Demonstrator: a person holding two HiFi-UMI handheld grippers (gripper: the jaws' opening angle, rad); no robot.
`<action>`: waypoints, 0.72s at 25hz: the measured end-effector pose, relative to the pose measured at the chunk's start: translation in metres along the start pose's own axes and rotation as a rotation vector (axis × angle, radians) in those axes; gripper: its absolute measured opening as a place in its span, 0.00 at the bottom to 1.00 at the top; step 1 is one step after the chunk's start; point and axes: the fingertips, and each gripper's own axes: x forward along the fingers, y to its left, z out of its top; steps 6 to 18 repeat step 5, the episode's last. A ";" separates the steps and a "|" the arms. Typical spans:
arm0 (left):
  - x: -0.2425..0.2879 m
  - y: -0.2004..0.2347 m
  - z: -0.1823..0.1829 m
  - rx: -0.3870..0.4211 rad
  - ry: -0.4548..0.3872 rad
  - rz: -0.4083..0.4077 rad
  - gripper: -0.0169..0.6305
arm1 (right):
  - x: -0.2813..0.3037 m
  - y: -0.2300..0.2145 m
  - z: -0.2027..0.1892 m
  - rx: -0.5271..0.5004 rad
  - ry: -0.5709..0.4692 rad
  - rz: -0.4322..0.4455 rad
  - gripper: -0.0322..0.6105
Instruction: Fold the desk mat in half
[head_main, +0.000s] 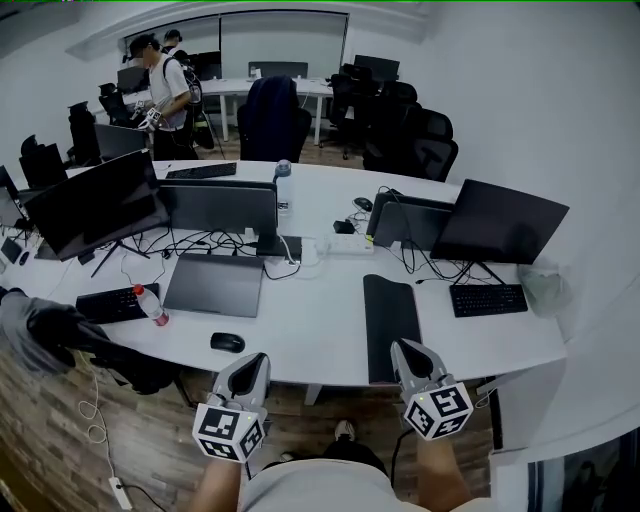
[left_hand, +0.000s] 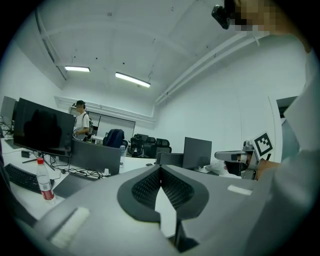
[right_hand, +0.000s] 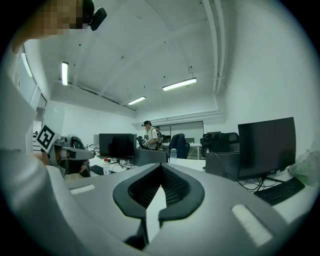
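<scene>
The dark desk mat (head_main: 390, 315) lies as a narrow strip on the white desk (head_main: 320, 330), running from its front edge toward the monitors. My right gripper (head_main: 405, 348) hovers just off the front edge at the mat's near right corner, not touching it. Its jaws are shut with nothing between them (right_hand: 161, 166). My left gripper (head_main: 260, 360) hangs off the front edge, well left of the mat. It is also shut and empty (left_hand: 160, 167). Both gripper views point up and across the room, so the mat is hidden in them.
Left of the mat are a black mouse (head_main: 227, 342), a closed laptop (head_main: 215, 283), a water bottle (head_main: 150, 303) and a keyboard (head_main: 115, 303). Monitors (head_main: 497, 222) and cables stand behind the mat, with a keyboard (head_main: 488, 299) to its right. A person (head_main: 165, 90) stands at the far desks.
</scene>
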 end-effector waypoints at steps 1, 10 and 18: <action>0.000 -0.001 -0.001 -0.001 0.001 0.002 0.03 | -0.001 0.000 -0.001 0.001 0.003 0.000 0.07; -0.001 -0.004 -0.003 -0.002 0.009 -0.003 0.03 | -0.004 0.000 -0.001 -0.002 0.005 -0.003 0.07; -0.001 -0.004 -0.003 -0.002 0.009 -0.003 0.03 | -0.004 0.000 -0.001 -0.002 0.005 -0.003 0.07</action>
